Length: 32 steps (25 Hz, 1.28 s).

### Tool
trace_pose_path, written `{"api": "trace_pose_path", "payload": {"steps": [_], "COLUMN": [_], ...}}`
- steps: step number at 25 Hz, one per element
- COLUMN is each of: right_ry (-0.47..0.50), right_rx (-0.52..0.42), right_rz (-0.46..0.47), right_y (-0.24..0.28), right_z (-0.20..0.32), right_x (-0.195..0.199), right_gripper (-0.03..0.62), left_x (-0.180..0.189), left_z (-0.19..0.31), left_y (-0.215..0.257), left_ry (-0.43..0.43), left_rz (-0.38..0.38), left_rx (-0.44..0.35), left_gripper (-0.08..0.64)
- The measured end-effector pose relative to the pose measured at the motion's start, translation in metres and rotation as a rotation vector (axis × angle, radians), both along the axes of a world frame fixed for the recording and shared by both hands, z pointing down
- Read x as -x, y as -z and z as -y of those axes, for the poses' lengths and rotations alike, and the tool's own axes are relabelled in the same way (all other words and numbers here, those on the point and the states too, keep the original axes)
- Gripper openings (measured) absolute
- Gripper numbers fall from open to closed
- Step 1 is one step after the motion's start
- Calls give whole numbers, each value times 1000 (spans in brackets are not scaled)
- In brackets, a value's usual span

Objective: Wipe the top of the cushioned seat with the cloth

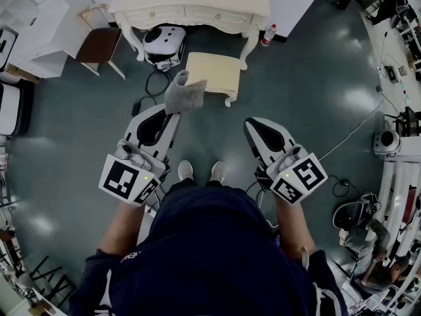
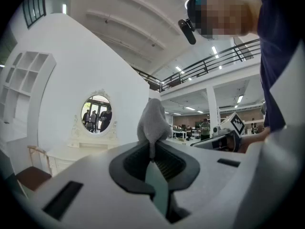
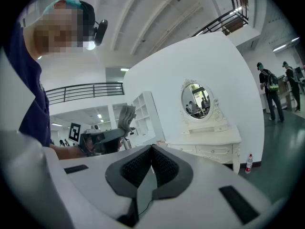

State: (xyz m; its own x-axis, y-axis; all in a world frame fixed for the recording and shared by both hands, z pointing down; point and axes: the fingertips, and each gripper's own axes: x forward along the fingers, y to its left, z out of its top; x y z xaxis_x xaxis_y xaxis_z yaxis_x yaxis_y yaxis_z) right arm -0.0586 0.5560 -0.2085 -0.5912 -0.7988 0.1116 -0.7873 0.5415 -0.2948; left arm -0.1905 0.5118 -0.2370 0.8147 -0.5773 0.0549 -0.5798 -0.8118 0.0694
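The cushioned seat point(image 1: 212, 73) is a cream stool with curved legs, standing on the floor in front of a cream dressing table point(image 1: 191, 6). My left gripper point(image 1: 173, 114) is shut on a grey cloth point(image 1: 183, 93), which sticks up past its tips just left of the stool's near corner. In the left gripper view the cloth point(image 2: 153, 123) rises from between the closed jaws. My right gripper point(image 1: 249, 127) is shut and holds nothing, nearer me and to the right of the stool. In the right gripper view the jaws meet at the tip point(image 3: 152, 149).
A brown chair point(image 1: 99, 45) stands at the left by a white shelf unit point(image 1: 33, 18). A white device point(image 1: 163, 43) and black cables point(image 1: 152, 84) lie under the dressing table. A bottle point(image 1: 268, 35) stands by its right leg. Equipment and cables line the right side.
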Motion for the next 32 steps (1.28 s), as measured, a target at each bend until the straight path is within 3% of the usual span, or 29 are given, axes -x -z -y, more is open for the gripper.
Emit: {"api": "trace_pose_path", "payload": {"steps": [11, 32], "right_ry": [26, 38], "right_rx": [1, 2], "right_rz": [26, 54], "right_y": [0, -10], "right_z": [0, -13], "right_x": [0, -70], "right_gripper": [26, 27], "left_x": [-5, -60], "left_z": [-1, -17], "left_y": [-4, -11], "left_ry": [5, 56], "left_rz": [-2, 24], "left_rx": [5, -15], "left_gripper": [28, 28]}}
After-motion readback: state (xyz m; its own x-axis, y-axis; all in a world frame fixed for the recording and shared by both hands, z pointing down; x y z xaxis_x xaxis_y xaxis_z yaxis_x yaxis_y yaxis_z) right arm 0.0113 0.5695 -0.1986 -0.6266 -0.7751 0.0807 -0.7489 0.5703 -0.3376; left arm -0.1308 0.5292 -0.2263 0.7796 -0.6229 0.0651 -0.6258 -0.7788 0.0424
